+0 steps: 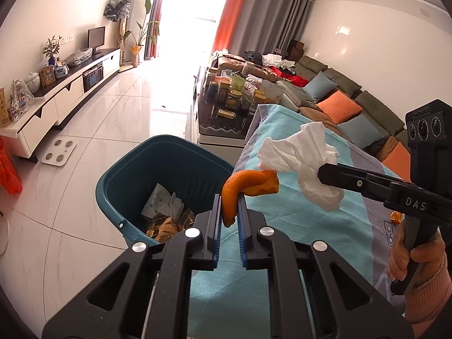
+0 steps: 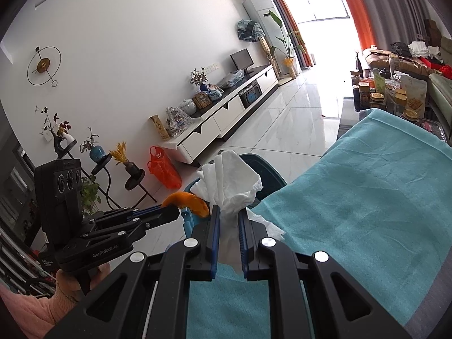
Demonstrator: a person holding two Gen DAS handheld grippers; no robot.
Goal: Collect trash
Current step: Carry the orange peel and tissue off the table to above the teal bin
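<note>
Flanking teal cloth (image 1: pixel 296 226) — bin (image 1: pixel 127 169), cluttered table (image 1: pixel 226 118)

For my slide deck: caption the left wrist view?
Left gripper holds orange peel near the bin; right gripper holds a tissue.

— Hidden at six o'clock: near rim of the bin (image 1: pixel 118 169), behind the left gripper (image 1: pixel 228 197).
— Bin (image 2: pixel 271 175) mostly blocked by tissue (image 2: pixel 231 178); jar labels (image 2: pixel 377 100) at two o'clock too small to read.
</note>
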